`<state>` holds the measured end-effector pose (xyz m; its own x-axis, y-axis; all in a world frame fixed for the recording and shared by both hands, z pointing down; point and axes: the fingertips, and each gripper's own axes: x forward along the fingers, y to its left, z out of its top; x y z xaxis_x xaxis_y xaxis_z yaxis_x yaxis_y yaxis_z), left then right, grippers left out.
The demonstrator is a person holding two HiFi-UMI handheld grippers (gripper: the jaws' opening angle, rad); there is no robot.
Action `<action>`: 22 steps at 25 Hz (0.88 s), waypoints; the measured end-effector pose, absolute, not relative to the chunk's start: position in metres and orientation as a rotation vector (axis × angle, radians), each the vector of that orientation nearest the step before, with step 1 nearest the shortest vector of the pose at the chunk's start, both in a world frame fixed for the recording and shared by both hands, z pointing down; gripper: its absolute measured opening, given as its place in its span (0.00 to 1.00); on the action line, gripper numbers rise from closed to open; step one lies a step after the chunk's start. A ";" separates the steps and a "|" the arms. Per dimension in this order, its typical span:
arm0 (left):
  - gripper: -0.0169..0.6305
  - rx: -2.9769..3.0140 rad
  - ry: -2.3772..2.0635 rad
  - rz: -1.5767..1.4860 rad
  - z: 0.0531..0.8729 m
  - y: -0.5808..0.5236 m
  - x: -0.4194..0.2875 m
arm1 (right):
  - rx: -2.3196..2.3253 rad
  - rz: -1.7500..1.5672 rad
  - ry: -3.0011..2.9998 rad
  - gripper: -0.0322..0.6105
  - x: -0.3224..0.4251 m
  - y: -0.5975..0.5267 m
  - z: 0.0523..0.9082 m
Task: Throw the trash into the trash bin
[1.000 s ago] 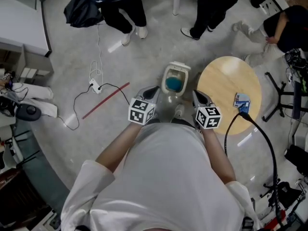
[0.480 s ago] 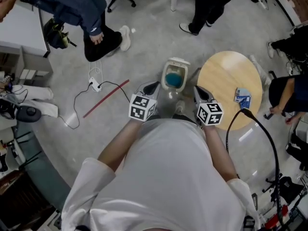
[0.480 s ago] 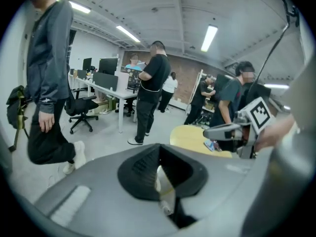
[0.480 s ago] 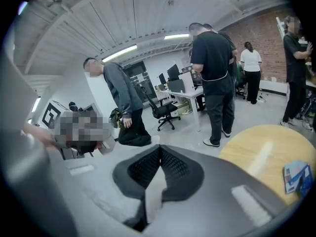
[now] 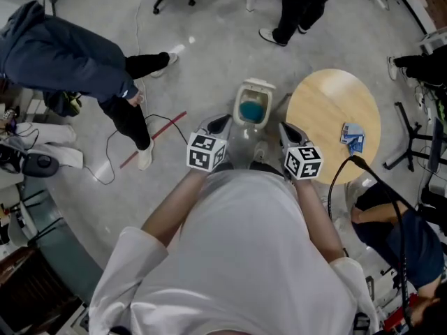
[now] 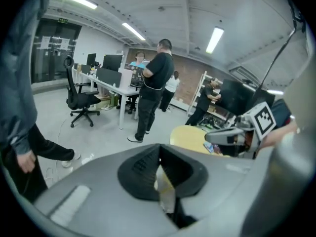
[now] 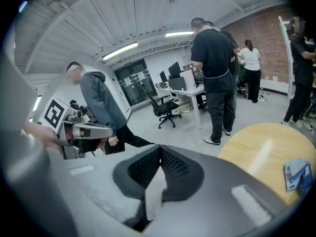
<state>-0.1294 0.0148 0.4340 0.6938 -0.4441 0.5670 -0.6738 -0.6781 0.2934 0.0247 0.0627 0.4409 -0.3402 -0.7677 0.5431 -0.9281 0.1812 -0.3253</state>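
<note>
progress: barely begun, I judge | packet (image 5: 351, 137) lies on table (image 5: 321, 114), right of bin (image 5: 260, 86) | left gripper (image 6: 159, 148) and right gripper (image 7: 160, 149) just before bin, jaws closed, empty | to do: grab packet, drop in bin

The person in the dark blue jacket (image 5: 70, 47), earlier at the top of the head view, is now at the left, with one white shoe (image 5: 145, 156) beside the red strip (image 5: 173, 121) and the dark bag (image 5: 61, 103) alongside. Another person in dark blue (image 5: 399, 223) has gone from the upper right to the lower right, past the round wooden table (image 5: 325, 110). The trash bin (image 5: 253, 107) sits slightly higher in view.
</note>
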 end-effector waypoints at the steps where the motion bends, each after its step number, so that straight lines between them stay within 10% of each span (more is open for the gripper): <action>1: 0.03 2.412 -0.860 0.632 0.435 0.016 -0.130 | 1.625 0.902 -2.201 0.05 0.024 0.063 0.441; 22: 0.03 2.568 -0.599 0.716 0.430 0.027 -0.131 | 1.828 0.911 -2.058 0.05 0.017 0.093 0.435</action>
<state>-0.1311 0.0272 0.4297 0.7764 -0.2904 0.5594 -0.4992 -0.8252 0.2644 0.0166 0.0926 0.4354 -0.1874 -0.8064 0.5609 -0.9574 0.0221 -0.2880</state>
